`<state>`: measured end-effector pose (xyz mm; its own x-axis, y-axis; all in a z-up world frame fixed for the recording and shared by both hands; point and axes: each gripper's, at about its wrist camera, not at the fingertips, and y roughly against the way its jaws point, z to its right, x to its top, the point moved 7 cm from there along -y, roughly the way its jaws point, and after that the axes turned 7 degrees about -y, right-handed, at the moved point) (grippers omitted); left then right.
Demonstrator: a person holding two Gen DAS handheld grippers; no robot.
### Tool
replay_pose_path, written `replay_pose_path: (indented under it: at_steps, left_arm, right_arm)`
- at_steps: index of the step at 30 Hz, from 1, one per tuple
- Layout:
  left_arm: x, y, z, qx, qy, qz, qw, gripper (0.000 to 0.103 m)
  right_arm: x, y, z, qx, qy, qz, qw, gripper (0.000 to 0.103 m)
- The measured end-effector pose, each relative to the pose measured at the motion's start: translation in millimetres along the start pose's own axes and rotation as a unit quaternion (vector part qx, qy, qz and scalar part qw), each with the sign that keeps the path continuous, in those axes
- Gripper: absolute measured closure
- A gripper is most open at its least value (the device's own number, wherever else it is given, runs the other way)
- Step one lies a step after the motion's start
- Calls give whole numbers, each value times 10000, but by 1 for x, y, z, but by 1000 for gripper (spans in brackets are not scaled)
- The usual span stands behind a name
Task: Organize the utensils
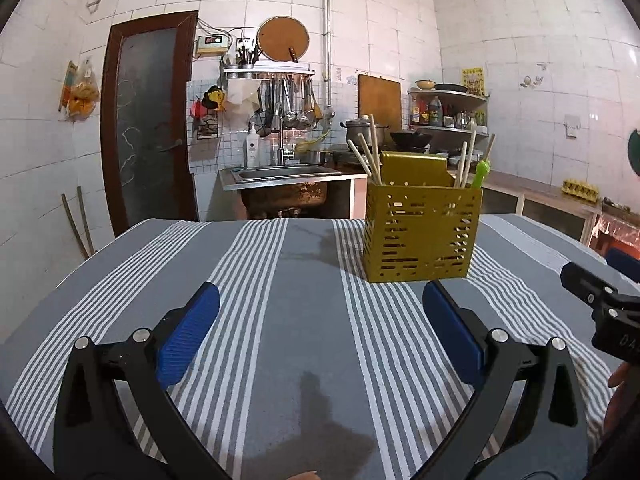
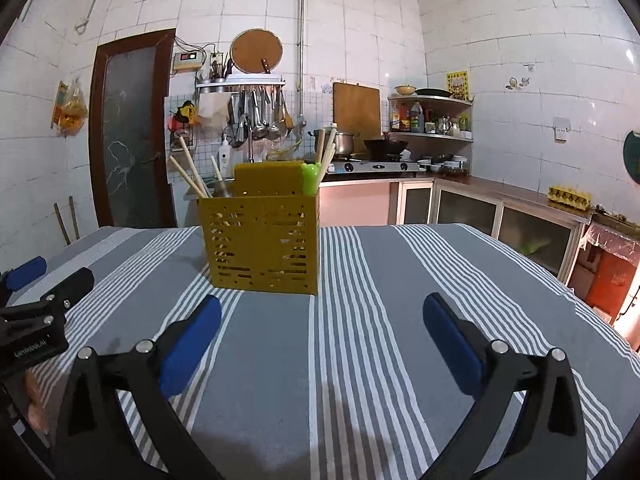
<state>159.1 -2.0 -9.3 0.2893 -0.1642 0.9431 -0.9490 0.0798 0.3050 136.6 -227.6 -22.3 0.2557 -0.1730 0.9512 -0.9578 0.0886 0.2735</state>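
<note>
A yellow perforated utensil holder stands on the grey striped tablecloth, ahead and right of my left gripper. It holds several wooden chopsticks and a green-handled utensil. In the right wrist view the holder stands ahead and left of my right gripper, with chopsticks and the green handle sticking out. Both grippers are open and empty, low over the cloth.
The right gripper's body shows at the left view's right edge; the left gripper's body shows at the right view's left edge. Behind the table are a sink, stove, counter and door.
</note>
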Motion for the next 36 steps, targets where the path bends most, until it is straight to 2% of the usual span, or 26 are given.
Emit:
replay_pose_path:
  at_steps: [4,15,36]
  left_arm:
    - [-1,-2,2,2,-39,-51,10000,5]
    - [-3,-1,-4,-109,153,-71,9998,5]
    - [-4,4,3,-160,61,-17,9999,5]
  right_arm:
    - [1,1,-1,21,9,71,10000,4]
    - [-6,-2,10,13,-263,-60,9996,4]
    - [-7,2,4,2,-132,6,9999,4]
